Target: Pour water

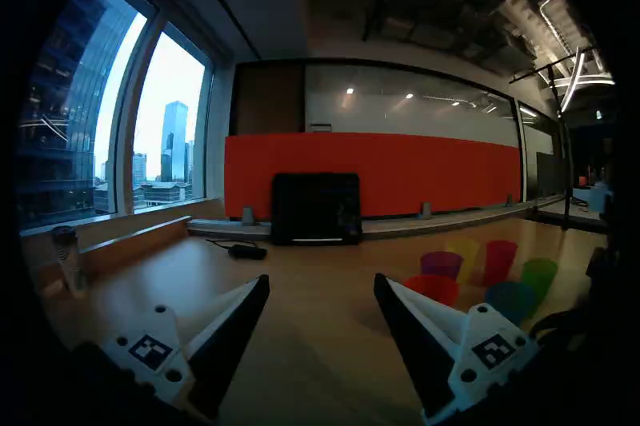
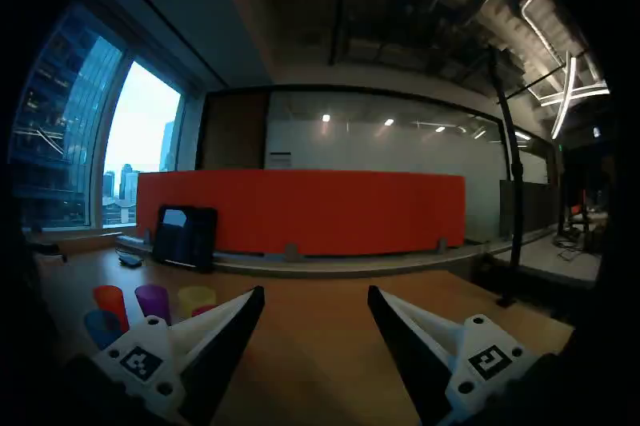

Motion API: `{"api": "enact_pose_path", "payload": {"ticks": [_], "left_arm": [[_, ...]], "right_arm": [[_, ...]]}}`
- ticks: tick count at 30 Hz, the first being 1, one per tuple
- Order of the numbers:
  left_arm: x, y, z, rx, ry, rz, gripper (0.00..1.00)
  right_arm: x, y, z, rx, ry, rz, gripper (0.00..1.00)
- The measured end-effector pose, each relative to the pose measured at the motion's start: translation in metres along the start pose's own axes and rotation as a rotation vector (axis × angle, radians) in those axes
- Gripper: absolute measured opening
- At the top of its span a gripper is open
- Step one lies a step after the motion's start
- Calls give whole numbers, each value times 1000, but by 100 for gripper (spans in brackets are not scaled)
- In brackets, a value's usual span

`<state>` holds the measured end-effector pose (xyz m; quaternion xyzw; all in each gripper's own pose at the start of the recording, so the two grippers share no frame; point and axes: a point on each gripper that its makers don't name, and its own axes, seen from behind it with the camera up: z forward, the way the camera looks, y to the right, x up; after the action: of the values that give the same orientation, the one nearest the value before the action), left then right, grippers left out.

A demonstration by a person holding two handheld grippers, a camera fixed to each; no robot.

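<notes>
Cups [image 1: 442,264] cluster tightly on the wooden table [image 1: 320,354], right of the left gripper [image 1: 320,278] and left of the right gripper [image 2: 316,290], both spread wide and empty, so a careless reach could topple neighbouring ones.

A: Your gripper?
B: My left gripper [image 1: 321,277], jaws apart over the wooden table [image 1: 320,354], holding nothing.
A: And at right?
B: Coloured cups [image 1: 500,260] clustered upright; a dark screen [image 1: 316,208] stands beyond, centre.
</notes>
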<state>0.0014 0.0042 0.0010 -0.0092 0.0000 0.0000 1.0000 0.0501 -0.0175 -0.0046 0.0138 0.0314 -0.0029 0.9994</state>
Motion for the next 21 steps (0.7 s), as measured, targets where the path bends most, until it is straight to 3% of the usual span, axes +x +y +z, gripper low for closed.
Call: {"api": "enact_pose_path", "payload": {"ticks": [8,21], "left_arm": [[0,1,0,0,0,0,97],[0,0,0,0,0,0,97]], "right_arm": [[-22,0,-1,18,-18,34,100],[-37,8,0,-8,-40,2,100]]}}
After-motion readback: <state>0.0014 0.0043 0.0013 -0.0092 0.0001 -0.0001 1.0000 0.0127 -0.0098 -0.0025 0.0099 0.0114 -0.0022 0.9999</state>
